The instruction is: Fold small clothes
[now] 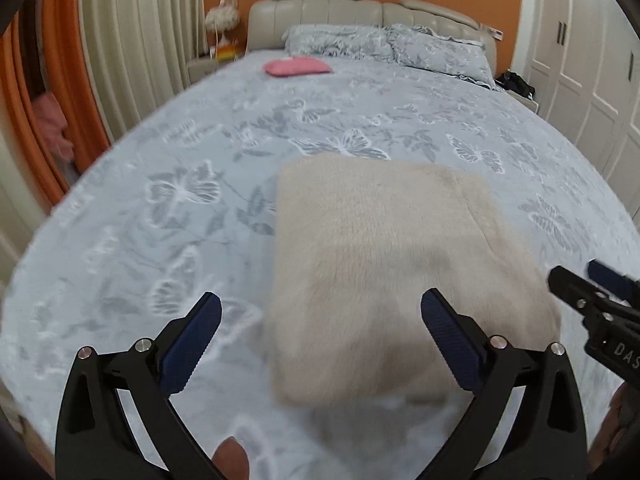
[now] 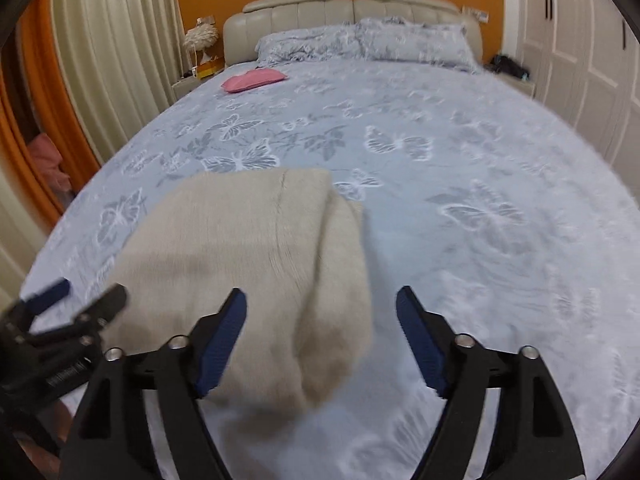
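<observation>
Bed [image 1: 360,120]: garment [image 1: 380,248] before open tools

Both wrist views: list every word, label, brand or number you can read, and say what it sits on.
"DAS": white letters on the black body of the right hand-held gripper, cut off by the left wrist view's edge.
White print on the left hand-held gripper in the right wrist view: too blurred to read.
Nothing readable on the beige garment.

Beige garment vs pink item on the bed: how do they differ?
The beige garment is large in view, near both grippers; the pink item looks small, far off by the pillows. Beige shows a seam and a fuzzy surface; the pink one's texture can't be made out. Both lie flat, apparently folded, on the butterfly bedspread.
</observation>
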Motion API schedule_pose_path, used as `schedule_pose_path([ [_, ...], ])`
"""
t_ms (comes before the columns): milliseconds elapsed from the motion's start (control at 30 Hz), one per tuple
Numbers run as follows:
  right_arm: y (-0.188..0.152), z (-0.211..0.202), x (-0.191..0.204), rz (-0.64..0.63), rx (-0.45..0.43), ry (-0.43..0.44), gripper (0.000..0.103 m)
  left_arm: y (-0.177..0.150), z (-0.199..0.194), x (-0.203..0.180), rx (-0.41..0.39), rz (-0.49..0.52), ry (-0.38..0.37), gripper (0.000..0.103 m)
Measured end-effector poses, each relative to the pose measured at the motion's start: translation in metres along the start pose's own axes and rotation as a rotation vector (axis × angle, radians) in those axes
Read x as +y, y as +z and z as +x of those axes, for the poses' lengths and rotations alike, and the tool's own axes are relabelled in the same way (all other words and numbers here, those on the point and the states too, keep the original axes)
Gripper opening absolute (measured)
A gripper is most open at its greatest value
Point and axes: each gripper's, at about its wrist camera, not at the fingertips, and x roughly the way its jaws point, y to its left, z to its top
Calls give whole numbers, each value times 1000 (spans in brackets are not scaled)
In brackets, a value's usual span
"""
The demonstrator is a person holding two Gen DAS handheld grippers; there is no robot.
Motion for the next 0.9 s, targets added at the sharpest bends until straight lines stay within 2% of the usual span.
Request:
schedule_pose_path([
  [67,-8,-19,-4,17,-4,4,81,-13,-20,6,-6,5,7,98],
  [167,-23,-39,-11,51,3,-8,83,-27,-45,14,-3,-17,15,98],
  [267,-36,-53,-13,91,34,5,83,-41,-69,25,7,-84,25,98],
  [333,-41,-61,-5,65,28,4,83,-47,-78,31,9,-134,6,98],
  [433,-51,-76,17,-46,-20,-54,86,-54,-89,39,-21,-209,-3,98],
  [533,-61,-81,41,-165,-43,-98,86,-57,-91,39,-34,-211,7,98],
  [667,-66,-76,49,-233,-31,-132,86,-60,-93,35,-31,-176,26,98],
  [900,-63,-77,27,-121,-14,-120,86,-63,-88,42,20,-180,56,98],
])
